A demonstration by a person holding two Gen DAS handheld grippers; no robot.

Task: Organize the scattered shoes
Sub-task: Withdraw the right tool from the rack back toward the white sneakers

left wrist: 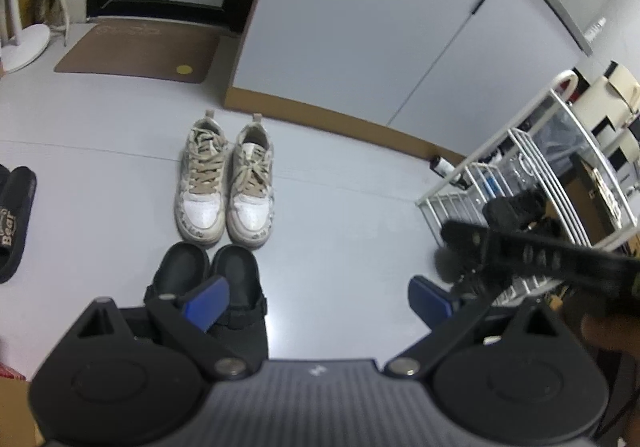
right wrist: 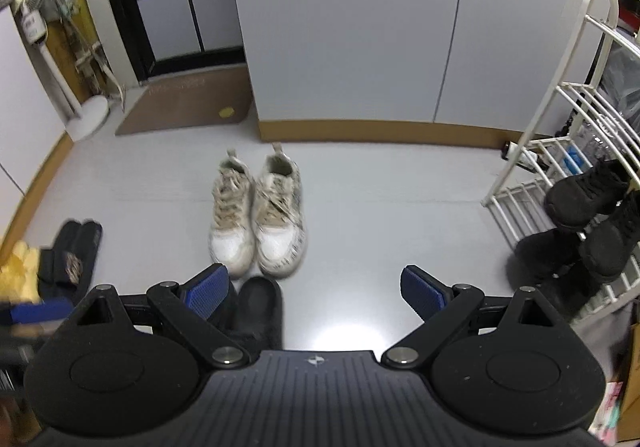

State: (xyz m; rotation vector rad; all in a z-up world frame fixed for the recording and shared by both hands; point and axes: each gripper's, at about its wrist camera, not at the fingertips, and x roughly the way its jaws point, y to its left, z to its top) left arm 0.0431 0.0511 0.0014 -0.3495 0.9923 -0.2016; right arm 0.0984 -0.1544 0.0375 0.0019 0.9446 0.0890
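Motion blur softens much of the right wrist view, so the pattern on the two white sneakers [right wrist: 256,219] reads only as dark speckles, and the two black slippers [right wrist: 74,257] at the left are partly covered by something yellow whose nature cannot be made out. Those slippers are cut off by the left edge of the left wrist view, where only one shows clearly with the word "Bear" on its strap. Two black clogs [left wrist: 208,287] lie side by side on the grey floor [left wrist: 340,215], just in front of the sneakers' toes; the left gripper [left wrist: 316,303] body hides their heels, and one of its blue pads [left wrist: 206,307] overlaps the right clog. The left gripper's jaws are spread wide with nothing between them. The right gripper [right wrist: 314,295] is likewise spread wide and empty above bare floor, and in its view only one clog shows fully, the other hidden behind its left finger. The right gripper also crosses the right side of the left wrist view as a dark blurred bar. A white wire shoe rack [right wrist: 568,115] stands at the right, with two black sneakers [right wrist: 592,223] resting tilted on its rails. A brown doormat [left wrist: 136,51] lies before the dark door, well apart from the shoes.
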